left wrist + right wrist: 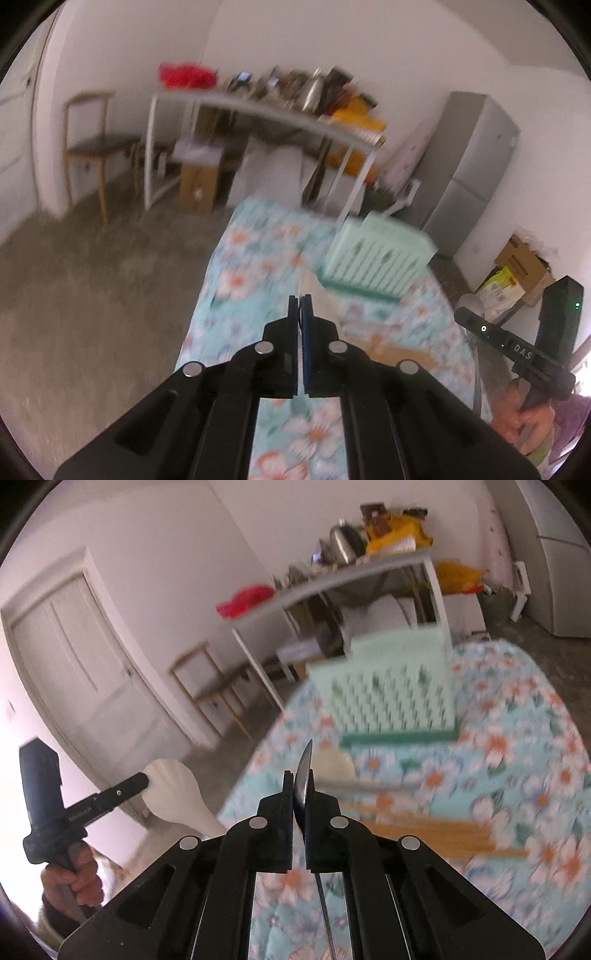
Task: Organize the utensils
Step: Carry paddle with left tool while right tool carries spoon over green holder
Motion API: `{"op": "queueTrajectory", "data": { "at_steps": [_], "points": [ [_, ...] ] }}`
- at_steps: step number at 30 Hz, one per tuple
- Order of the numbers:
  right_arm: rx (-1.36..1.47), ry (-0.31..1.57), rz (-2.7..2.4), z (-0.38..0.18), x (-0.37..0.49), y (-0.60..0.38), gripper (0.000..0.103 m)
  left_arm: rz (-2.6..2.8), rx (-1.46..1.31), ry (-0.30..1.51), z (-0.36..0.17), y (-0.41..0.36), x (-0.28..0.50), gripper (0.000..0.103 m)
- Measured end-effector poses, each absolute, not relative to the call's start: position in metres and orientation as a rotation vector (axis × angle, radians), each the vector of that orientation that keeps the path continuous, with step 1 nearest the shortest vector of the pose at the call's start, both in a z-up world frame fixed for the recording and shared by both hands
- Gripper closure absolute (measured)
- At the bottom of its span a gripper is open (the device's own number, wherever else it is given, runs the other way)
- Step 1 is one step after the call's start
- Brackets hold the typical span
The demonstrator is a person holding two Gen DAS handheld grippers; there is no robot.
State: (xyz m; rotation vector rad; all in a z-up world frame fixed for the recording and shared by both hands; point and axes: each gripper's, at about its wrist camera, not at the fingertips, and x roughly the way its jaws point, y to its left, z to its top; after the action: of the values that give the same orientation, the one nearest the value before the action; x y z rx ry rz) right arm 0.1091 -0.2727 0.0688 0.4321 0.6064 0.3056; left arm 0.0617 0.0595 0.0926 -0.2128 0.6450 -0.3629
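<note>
Both grippers are squeezed shut, and each one holds a utensil.

Left gripper sits low in the middle of the left wrist view. Its two black fingers are pressed close together on a white spoon. Only a thin pale edge of the spoon sticks out past the tips there. In the right wrist view, the same spoon shows its wide white bowl at the lower left of the frame, with a hand under it holding the gripper's handle.

Right gripper sits low in the middle of its own view. Its fingers pinch a metal spoon that stands on its edge, with the pointed tip up and the thin handle running down between the fingers toward the bottom of the frame. In the left wrist view, the right gripper's black body is at the lower right, with a hand around its handle.

Under both grippers is a table with a flowery cloth. On it, right of the middle, lie wooden chopsticks and more pale utensils that are too blurry to tell. Past them, in the upper middle, stands a mint green rack with many small slots.

Farther off are a grey shelf table full of things, a wooden chair, a white door and a grey fridge.
</note>
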Motion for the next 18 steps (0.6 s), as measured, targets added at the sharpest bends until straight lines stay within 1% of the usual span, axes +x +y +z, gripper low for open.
{"op": "queueTrajectory", "data": {
  "at_steps": [6,10,13,18],
  "points": [
    [0.466,0.476,0.307,0.111,0.116,-0.311,0.1,-0.408,-0.161,0.421,0.165,0.03,0.087,0.102],
    [0.481,0.414,0.314,0.126,0.124,-0.327,0.1,-0.392,-0.078,0.296,0.196,-0.005,0.119,0.102],
    [0.48,0.377,0.324,0.135,0.134,-0.336,0.1,-0.365,0.002,0.252,0.201,-0.034,0.148,0.102],
    [0.501,0.329,0.37,0.148,0.157,-0.358,0.1,-0.335,0.157,0.276,0.175,-0.083,0.196,0.102]
  ]
}}
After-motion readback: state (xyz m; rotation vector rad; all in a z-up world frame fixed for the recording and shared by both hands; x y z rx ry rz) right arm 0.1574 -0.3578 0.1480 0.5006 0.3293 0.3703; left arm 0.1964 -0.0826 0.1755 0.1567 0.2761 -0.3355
